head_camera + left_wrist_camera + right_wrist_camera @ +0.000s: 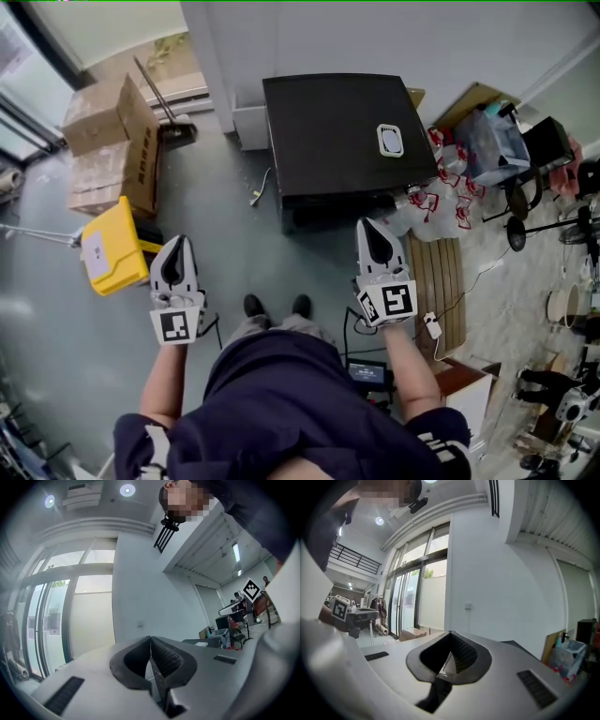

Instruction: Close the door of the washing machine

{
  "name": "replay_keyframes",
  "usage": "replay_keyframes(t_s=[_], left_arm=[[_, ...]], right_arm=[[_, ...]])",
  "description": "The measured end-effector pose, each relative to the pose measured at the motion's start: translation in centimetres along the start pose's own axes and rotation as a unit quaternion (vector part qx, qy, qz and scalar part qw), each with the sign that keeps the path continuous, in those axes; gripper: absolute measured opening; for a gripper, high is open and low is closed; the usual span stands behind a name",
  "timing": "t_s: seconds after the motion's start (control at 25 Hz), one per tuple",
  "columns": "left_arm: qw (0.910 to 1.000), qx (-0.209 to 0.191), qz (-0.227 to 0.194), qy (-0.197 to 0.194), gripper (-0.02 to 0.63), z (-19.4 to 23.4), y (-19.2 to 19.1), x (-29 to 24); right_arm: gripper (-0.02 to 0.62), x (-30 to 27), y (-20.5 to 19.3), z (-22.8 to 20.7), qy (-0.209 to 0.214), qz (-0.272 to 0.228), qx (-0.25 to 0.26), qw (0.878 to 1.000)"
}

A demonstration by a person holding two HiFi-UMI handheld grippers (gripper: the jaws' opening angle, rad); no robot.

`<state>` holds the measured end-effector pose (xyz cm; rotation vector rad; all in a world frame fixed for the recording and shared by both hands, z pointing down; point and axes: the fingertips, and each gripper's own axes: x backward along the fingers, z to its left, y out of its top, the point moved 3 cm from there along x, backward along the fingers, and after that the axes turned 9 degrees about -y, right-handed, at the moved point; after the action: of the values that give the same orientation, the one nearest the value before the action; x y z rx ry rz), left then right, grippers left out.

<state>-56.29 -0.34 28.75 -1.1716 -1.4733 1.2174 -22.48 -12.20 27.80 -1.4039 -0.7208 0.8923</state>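
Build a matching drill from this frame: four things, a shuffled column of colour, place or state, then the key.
Things:
1. washing machine
2. cardboard boxes
3. bin
4. right gripper

Descriptions:
a. yellow, on the floor at the head view's left
b. jaws together, nothing between them
c. black top, straight ahead of the person's feet
d. brown, stacked at the upper left near the window

Pairs: 1-c, 2-d, 3-a, 4-b

A: What occupies twelve o'clock?
B: The washing machine (342, 141), black-topped. Left gripper (178, 246) at eight o'clock, right gripper (371, 230) at four, yellow bin (117, 234) at nine, cardboard boxes (108, 141) at ten.
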Motion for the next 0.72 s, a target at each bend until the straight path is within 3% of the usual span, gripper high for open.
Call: replay_keyframes(t_s=[0.72], left_arm=[[0.9988,-0.002,-0.006,0.048,0.025,1.8,0.9,1.6]], right_arm=[[0.02,1.3,0.6,-0.7,-0.022,0.003,0.022,1.0]])
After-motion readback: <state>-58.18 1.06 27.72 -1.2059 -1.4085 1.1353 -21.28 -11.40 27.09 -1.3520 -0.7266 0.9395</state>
